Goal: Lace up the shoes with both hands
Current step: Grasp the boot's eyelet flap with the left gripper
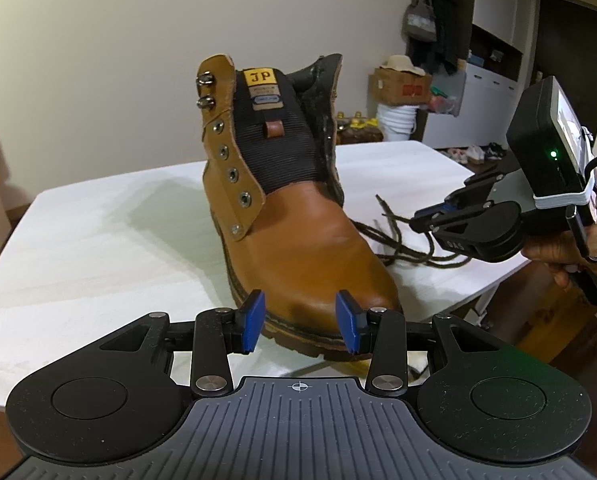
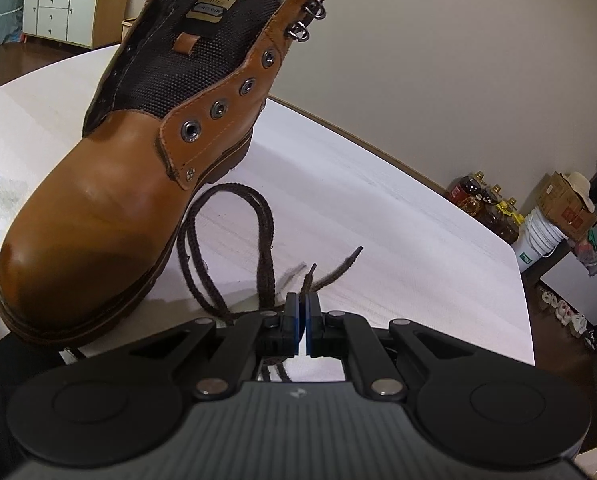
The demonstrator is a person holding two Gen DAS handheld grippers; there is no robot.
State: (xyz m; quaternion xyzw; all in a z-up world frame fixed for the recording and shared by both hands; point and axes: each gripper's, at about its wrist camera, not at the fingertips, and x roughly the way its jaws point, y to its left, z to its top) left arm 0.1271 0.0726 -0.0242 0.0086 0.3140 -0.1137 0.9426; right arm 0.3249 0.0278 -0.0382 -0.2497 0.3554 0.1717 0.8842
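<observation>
A tan leather work boot (image 1: 294,216) stands upright on a white table (image 1: 98,240), its toe cap toward the left gripper (image 1: 300,322) and its eyelets empty. The left gripper's blue pads (image 1: 254,320) stand wide apart on either side of the toe, holding nothing; whether they touch the leather cannot be told. To the right of the boot a dark brown shoelace (image 2: 226,240) lies looped on the table beside the sole. Further right, the right gripper (image 2: 302,326), held in a person's hand (image 1: 578,248), has its jaws pinched together on the lace near one end, the frayed tip (image 2: 348,260) sticking out past the pads
</observation>
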